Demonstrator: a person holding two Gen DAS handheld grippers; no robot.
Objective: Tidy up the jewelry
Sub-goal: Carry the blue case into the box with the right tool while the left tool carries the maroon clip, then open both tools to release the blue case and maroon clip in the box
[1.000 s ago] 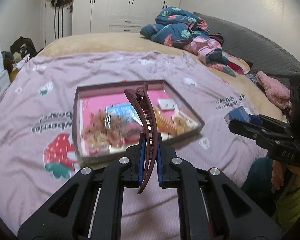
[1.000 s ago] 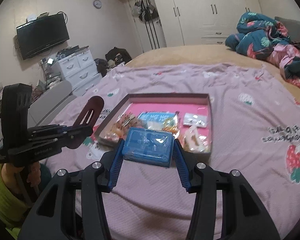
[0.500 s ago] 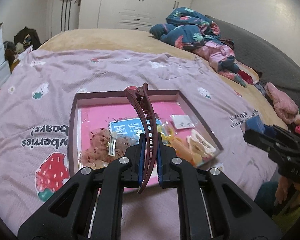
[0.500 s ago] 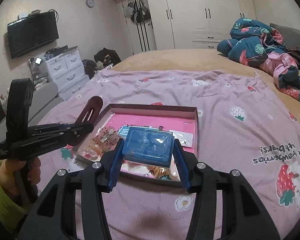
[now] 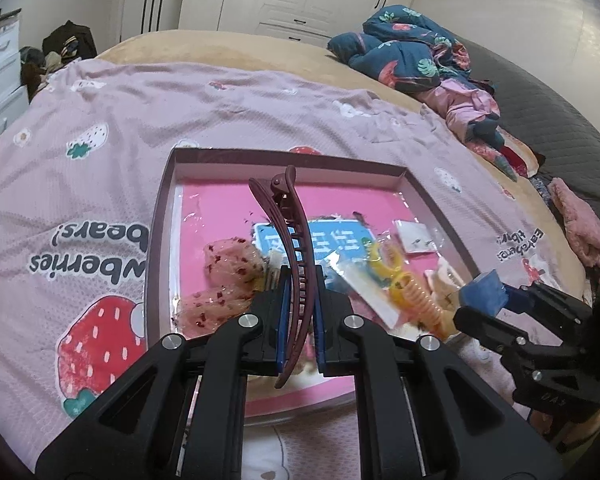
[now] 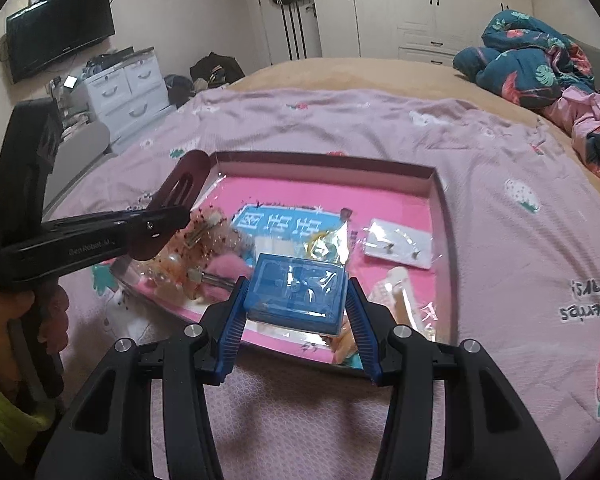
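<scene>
The left gripper (image 5: 298, 320) grasps a maroon hair clip (image 5: 294, 256); the right gripper (image 6: 296, 320) clasps a blue box (image 6: 298, 292). Both are over the pink-lined tray (image 6: 440, 200) on the bed, its near edge crowded with packets.

On the pink bedsheet (image 5: 100, 128) we read "berries" and "bears!", upside down. The left tongs (image 6: 156, 228) carry "GenRobot.AI" along their side.

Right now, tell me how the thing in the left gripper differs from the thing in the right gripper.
The hair clip in the left gripper is dark maroon, long, thin and curved; the plastic box in the right gripper is translucent blue, flat and rectangular. The hair clip stands on edge between nearly closed jaws; the plastic box lies flat between jaws set wider. Both are held above the pink-lined tray.
</scene>
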